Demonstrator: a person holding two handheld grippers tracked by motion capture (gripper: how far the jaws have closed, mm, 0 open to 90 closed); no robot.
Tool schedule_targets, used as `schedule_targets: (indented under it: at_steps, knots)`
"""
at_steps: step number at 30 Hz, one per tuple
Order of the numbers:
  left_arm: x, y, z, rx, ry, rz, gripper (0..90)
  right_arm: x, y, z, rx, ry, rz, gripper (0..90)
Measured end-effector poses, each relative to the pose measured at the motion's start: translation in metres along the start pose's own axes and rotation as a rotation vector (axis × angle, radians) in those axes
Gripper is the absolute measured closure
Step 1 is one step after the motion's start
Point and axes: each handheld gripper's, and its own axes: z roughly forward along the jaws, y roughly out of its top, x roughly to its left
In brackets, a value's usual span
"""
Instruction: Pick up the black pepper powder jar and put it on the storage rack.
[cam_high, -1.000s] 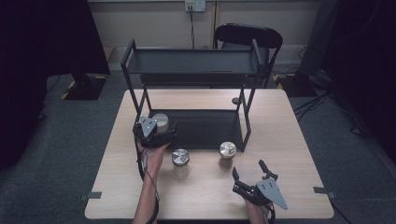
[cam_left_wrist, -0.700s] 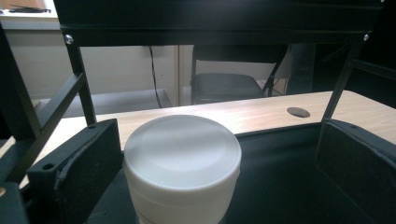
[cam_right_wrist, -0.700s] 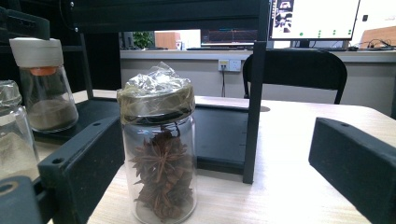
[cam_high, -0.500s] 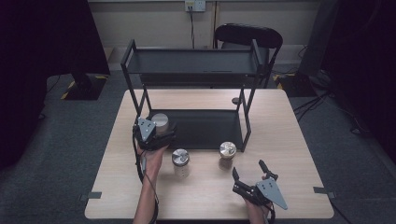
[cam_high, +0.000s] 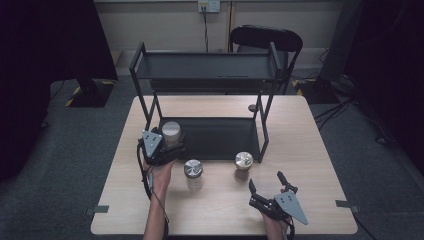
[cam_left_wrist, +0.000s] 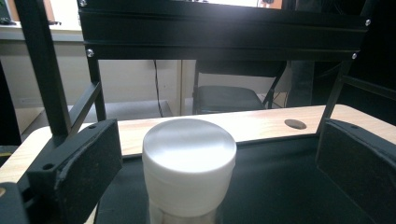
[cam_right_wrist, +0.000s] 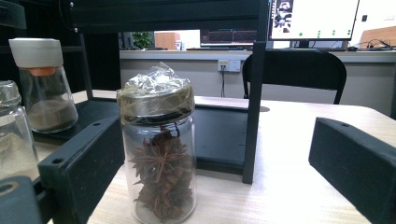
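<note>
The left claw (cam_high: 167, 145) is inching forward from a second ago, jaws apart around the white-capped glass spice jar (cam_left_wrist: 188, 163) now standing between them on the black metal rack's lower shelf (cam_high: 220, 140), suggesting release, while the right claw (cam_high: 270, 192) is idling open.

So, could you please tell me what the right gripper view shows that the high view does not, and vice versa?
Right gripper view: star anise inside the foil-capped jar, brown powder in the white-lidded jar, and a lit monitor behind the chair.
High view: the layout from above, with the left gripper open around the white-lidded jar and the right gripper open near the front edge of the table.
Both: the black rack, the table, the chair and the jars.
</note>
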Motion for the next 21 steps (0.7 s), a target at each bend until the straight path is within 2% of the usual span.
schedule_targets:
  at_steps: [10, 21]
  knots:
    - [0.005, -0.01, -0.012, -0.022, 0.024, -0.02, 0.0, 0.0, 0.0, 0.0, 0.0, 0.0, -0.001, 2.5]
    - [-0.003, -0.018, -0.024, -0.054, 0.043, 0.007, 0.0, 0.0, 0.0, 0.0, 0.0, -0.001, -0.001, 2.5]
